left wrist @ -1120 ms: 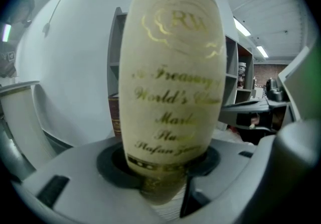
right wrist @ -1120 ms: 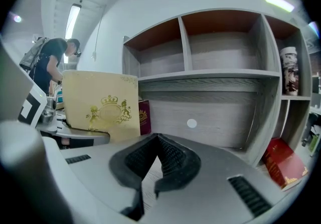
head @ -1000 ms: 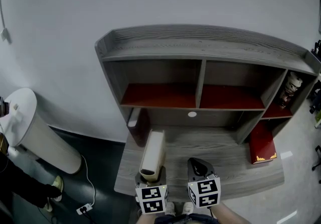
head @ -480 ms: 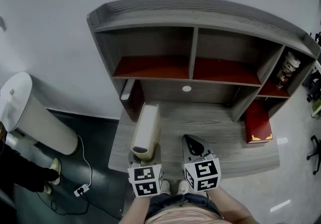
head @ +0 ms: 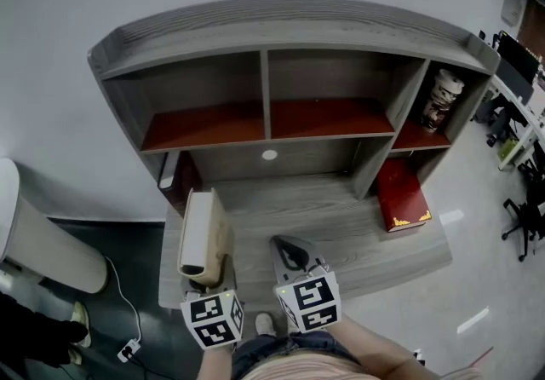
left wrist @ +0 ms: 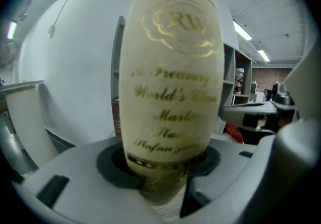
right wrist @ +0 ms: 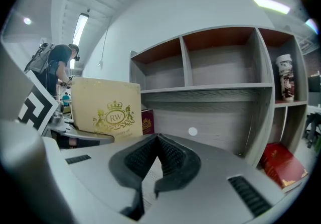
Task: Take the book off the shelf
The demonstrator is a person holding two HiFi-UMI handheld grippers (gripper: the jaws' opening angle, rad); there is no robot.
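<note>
Cream book (head: 203, 233) held; red book (head: 402, 202) apart.

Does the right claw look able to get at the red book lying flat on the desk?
Probably yes: only bare desk lies between the right claw and the red book, and nothing sits on it. The shut claw must open first.

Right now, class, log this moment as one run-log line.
left gripper: shut on cream book, upright | right gripper: fingers together, empty | cream book: out of shelf
</note>
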